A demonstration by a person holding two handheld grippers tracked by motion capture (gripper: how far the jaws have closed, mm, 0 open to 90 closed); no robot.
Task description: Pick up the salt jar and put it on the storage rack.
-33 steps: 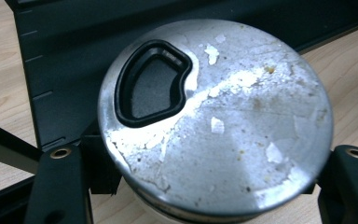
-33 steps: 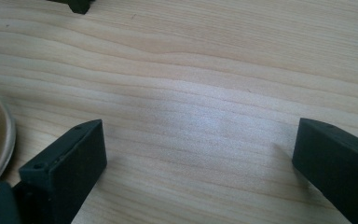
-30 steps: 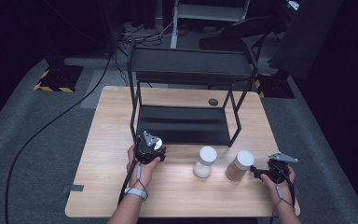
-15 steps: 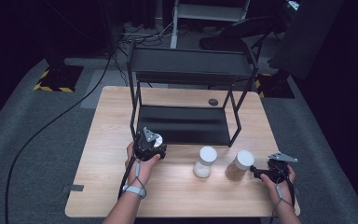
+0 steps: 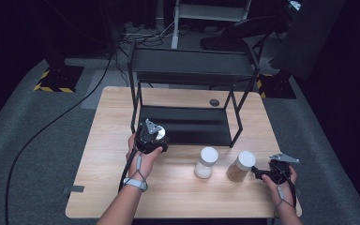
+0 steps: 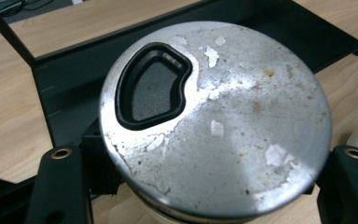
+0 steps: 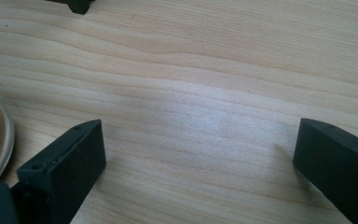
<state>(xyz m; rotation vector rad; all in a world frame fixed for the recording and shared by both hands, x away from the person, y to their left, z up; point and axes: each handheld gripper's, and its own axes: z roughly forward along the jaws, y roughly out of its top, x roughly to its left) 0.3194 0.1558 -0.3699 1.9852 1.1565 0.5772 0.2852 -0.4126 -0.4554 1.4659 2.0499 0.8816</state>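
Left gripper [image 5: 151, 137] jaws clamped on metal-lidded jar [image 6: 214, 121], little moved since a second ago, at front edge of black rack [image 5: 187, 123] lower shelf (placement pending). Right gripper [image 5: 273, 171] spread wide, empty, unmoved.

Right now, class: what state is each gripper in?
Left gripper: shut on the metal-lidded jar.
Right gripper: open, holding nothing, over the table.
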